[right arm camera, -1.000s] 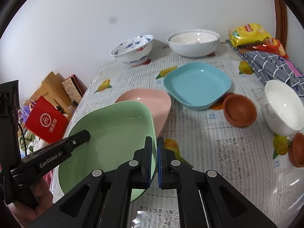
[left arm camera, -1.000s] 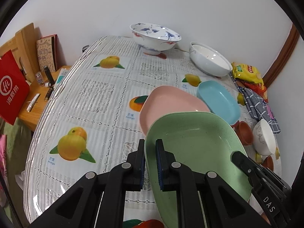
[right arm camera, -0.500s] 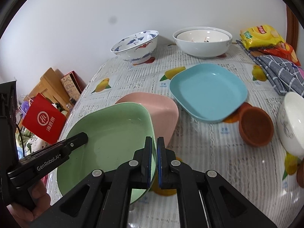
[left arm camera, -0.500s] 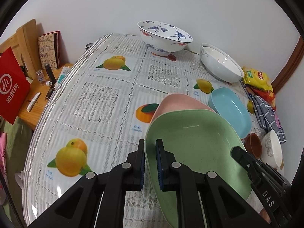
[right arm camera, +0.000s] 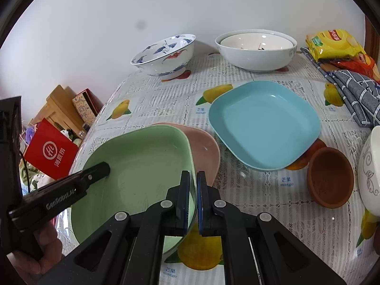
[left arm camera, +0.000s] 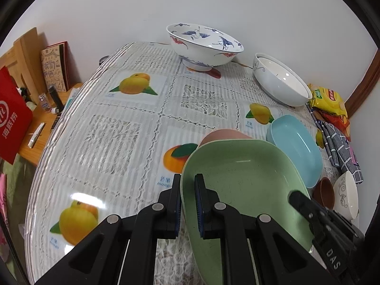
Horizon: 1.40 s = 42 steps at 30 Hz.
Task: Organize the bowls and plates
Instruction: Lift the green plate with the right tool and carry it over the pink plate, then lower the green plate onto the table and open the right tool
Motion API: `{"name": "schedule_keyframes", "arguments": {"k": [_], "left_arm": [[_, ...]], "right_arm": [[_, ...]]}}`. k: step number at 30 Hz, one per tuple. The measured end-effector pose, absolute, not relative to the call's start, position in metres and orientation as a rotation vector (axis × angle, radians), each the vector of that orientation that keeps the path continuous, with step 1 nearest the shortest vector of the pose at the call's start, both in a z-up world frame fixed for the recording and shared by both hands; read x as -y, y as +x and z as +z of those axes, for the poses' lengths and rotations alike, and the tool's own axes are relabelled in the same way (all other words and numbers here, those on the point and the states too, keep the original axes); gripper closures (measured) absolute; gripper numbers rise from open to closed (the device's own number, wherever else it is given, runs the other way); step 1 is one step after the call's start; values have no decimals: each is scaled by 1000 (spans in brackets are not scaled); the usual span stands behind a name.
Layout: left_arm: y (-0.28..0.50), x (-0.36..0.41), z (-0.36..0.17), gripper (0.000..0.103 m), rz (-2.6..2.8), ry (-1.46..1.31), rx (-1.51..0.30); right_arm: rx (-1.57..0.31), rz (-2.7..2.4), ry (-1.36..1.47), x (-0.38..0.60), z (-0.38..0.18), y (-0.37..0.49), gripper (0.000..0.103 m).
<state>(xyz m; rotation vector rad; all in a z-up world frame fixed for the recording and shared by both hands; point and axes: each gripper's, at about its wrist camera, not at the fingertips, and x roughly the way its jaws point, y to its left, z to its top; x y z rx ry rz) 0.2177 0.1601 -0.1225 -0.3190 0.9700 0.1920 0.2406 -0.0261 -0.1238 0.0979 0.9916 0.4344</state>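
Observation:
Both grippers hold a green plate [left arm camera: 242,185] by opposite rims, above the table. My left gripper [left arm camera: 187,199] is shut on its left rim. My right gripper [right arm camera: 192,197] is shut on its right rim, where the green plate [right arm camera: 137,173] fills the lower left. A pink plate [right arm camera: 204,147] lies on the table, mostly hidden under the green one; only its far edge [left arm camera: 223,134] shows in the left wrist view. A blue plate [right arm camera: 263,123] lies to its right, also in the left wrist view [left arm camera: 294,147].
A blue-patterned bowl [right arm camera: 166,54] and a large white bowl [right arm camera: 256,47] stand at the back. A small brown bowl [right arm camera: 330,178] and a white patterned bowl [right arm camera: 368,171] sit at right. Snack bags [right arm camera: 332,45] and a checked cloth [right arm camera: 356,95] lie far right. The table's left edge drops to a side shelf [left arm camera: 35,118].
Both grippers have carried the green plate forward over the pink plate, which is now more covered. The bowls at the back look nearer.

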Motion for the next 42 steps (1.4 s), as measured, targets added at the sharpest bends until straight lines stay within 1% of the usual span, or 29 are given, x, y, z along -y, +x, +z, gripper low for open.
{"name": "schedule_keyframes", "arguments": {"k": [14,22,24,26,30,32,34,35,42], "left_arm": [[247,-165,-132,92,141,-314,-961],[260,-164,-141,91,136,-311,-973],[261,-163,-142,91,133,-306,-971],[261,-164,-142,89,126,-308,-971],[257,-165,-141,88,126,-295,-976],[255,-165,-141,86,130,-286,-979],[252,-165,-141,81,125,-288,-983],[249,-166,-141,81,123,-291,-982],[236,-167,-133,80,119,-293,-974]], "right_arm": [[-988,417,79,23,-127,245,92],[-1002,410,74,22,-135,249,91],[-1003,416,75,23,-134,248,89],[-1009,417,73,24,-134,247,88],[-1022,427,86,27,-132,243,83],[-1026,434,87,28,-130,239,83],[-1026,437,85,28,-129,234,83],[-1027,439,85,28,-128,232,83],[-1035,463,98,27,-125,216,83]]}}
